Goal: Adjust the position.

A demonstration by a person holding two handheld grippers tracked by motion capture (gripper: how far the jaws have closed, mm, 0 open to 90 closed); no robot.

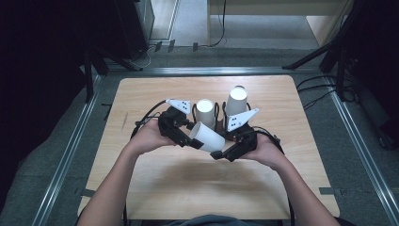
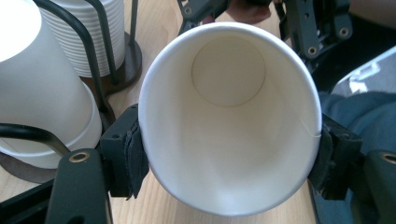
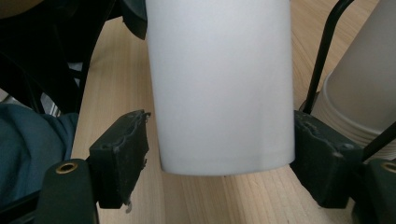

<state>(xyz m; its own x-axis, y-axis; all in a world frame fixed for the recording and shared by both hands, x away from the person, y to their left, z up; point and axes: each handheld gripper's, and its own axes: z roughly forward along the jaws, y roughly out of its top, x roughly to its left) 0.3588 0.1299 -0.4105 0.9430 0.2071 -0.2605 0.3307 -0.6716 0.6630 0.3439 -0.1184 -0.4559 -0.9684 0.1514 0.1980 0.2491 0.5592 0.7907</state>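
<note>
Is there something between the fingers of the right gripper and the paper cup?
Nothing visible. The paper cup lies between the right gripper's fingers, a bare gap beside this one. The left gripper clamps its rim.

On the table, a paper cup lies tilted between the left gripper and the right gripper, its mouth toward the left one and its bottom toward the right one. Just behind them, farther from the person, two cup stacks stand side by side in wire holders: the shorter stack on the left, the taller stack on the right.
</note>
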